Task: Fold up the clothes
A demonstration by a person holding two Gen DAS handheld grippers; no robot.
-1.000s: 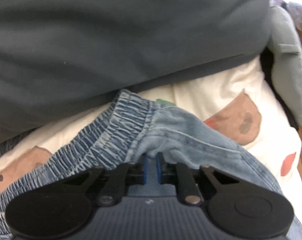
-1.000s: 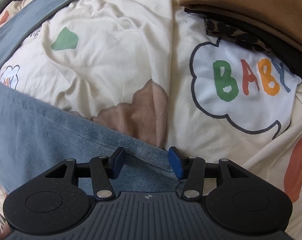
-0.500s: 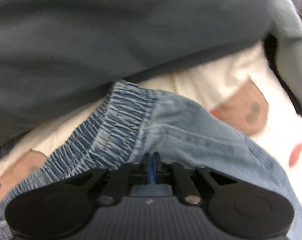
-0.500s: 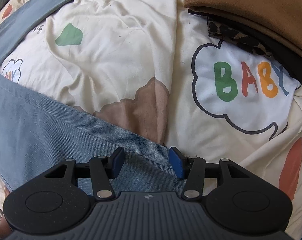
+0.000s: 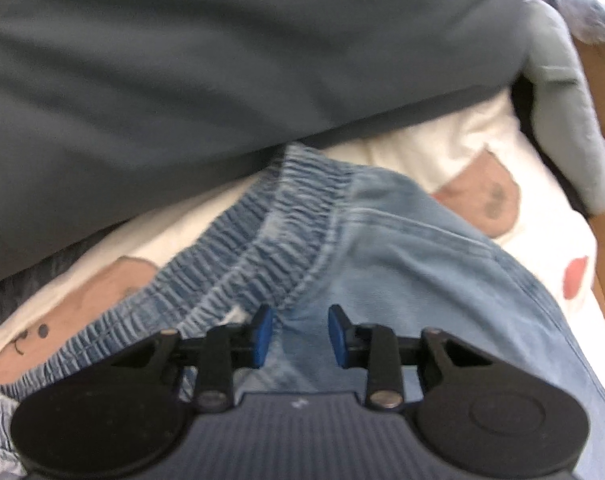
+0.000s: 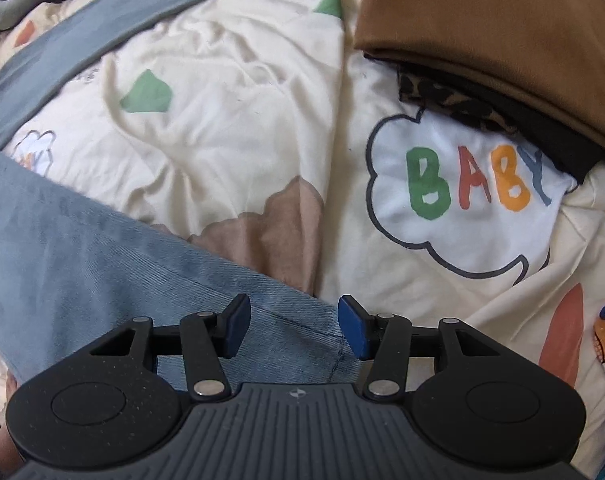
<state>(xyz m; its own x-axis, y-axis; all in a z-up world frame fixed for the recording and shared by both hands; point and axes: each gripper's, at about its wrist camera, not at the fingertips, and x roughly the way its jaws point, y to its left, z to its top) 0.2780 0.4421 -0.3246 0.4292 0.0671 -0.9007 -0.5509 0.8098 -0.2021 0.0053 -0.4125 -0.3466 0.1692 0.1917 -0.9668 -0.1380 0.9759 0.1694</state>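
Left gripper (image 5: 298,334): jaws apart with a moderate gap, nothing pinched. It sits low centre of the left wrist view, directly over the denim just below the gathered waistband.

Right gripper (image 6: 294,326): jaws spread wide, holding nothing, low centre of the right wrist view, poised over a hemmed end of the same garment.

Jeans (image 5: 422,264): light-blue denim, lying on the printed quilt (image 6: 230,152). Elastic waistband (image 5: 262,248) runs from lower left toward centre in the left view. In the right view the denim (image 6: 82,248) fills the lower left as a flat band. Whether this band is one layer or already doubled, I cannot tell.

Handling judgement:
- Denim looks soft, limp and moderately heavy for its size; it will drape and sag between two hold points.
- Not slippery, not fragile.
- Best holds: the ruched waistband (thick, ridged, gives the pads purchase) and the stitched hem (image 6: 334,340) at the other end.
- Pinching mid-panel risks taking only the top layer.

A stack of folded clothes (image 6: 482,32) sits upper right in the right view.
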